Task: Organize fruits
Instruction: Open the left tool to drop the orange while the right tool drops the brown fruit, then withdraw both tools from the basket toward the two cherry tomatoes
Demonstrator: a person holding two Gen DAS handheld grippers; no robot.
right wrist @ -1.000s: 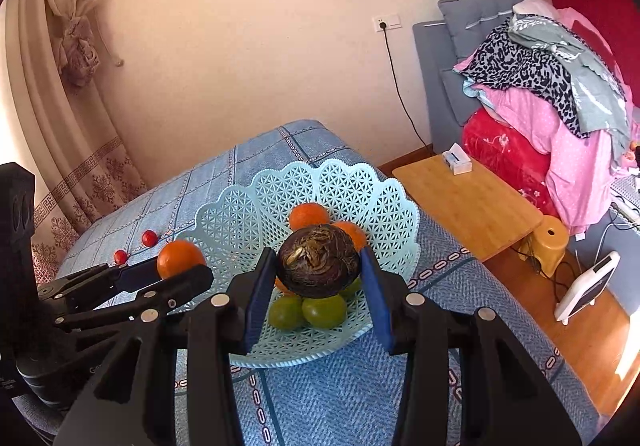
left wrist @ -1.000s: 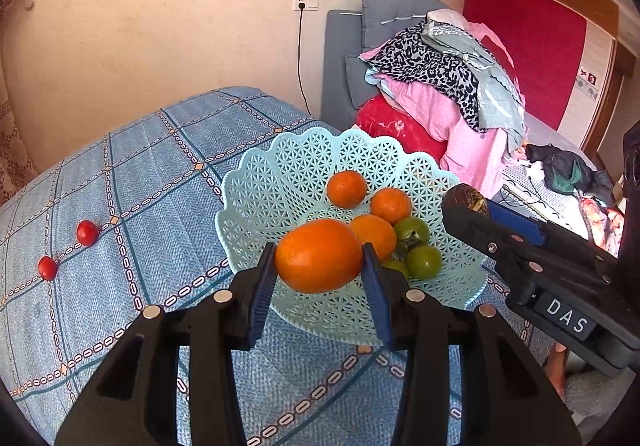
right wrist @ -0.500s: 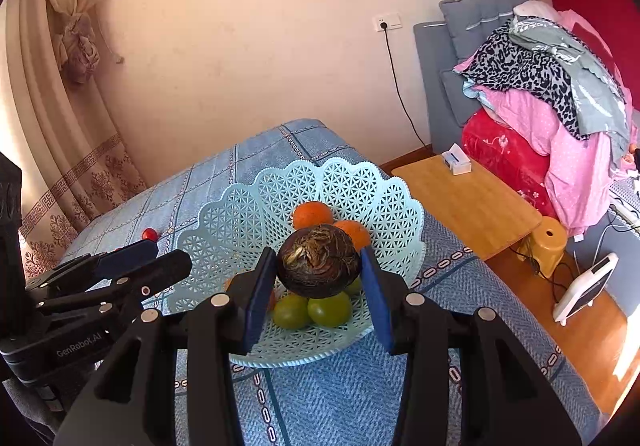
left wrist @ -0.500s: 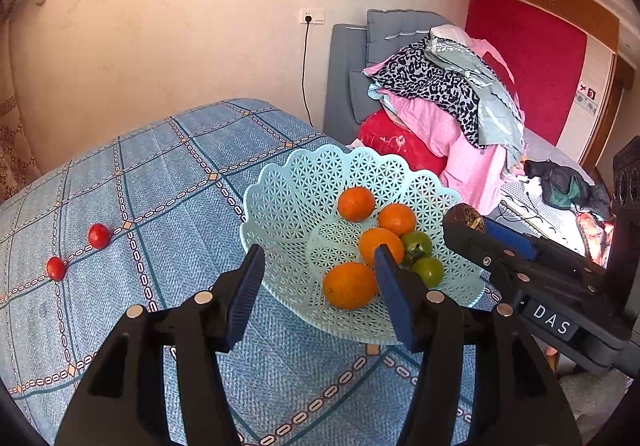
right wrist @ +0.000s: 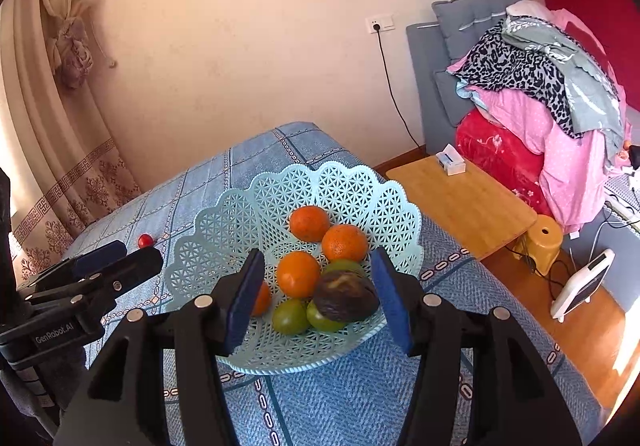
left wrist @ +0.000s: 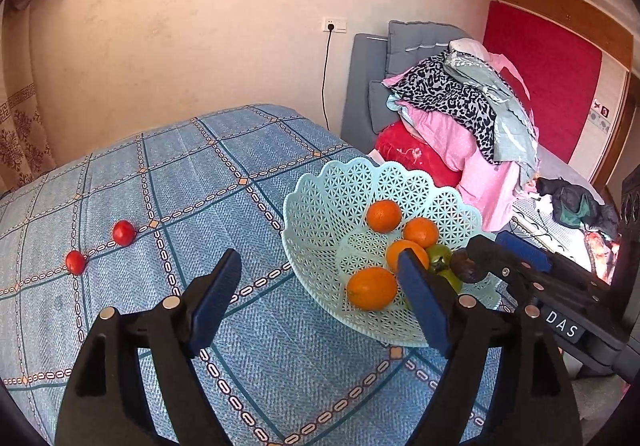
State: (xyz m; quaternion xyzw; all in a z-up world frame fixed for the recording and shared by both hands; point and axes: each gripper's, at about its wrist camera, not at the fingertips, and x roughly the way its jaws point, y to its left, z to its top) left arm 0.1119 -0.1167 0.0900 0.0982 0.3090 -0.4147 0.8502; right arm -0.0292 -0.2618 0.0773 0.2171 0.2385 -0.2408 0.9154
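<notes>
the left gripper (left wrist: pixel 320 296) stands with jaws spread wide and nothing between them. the right gripper (right wrist: pixel 318 296) is likewise released, jaws parted and empty. the dark brown wrinkled round fruit (right wrist: pixel 346 296) sits in the pale blue perforated plastic basket (right wrist: pixel 224 222), just ahead of the right gripper's jaws and nearer its right jaw, resting on two small green fruits (right wrist: pixel 304 318). round orange citrus fruits (right wrist: pixel 308 223) lie beyond the jaws toward the basket's far wall; one more orange (left wrist: pixel 372 288) lies just ahead of the left gripper's right jaw. two small red tomatoes (left wrist: pixel 123 233) remain on the blue patterned tablecloth (left wrist: pixel 200 186), ahead and to the left of the left jaws, well apart from the basket.

risk noted: the brown fruit is perched on rounded fruit and could roll if a withdrawing jaw clips it. the basket appears to sit close to the table edge; a nudge could shift it. the tomatoes are small and smooth, so a hard or off-centre pinch could squirt them away.
</notes>
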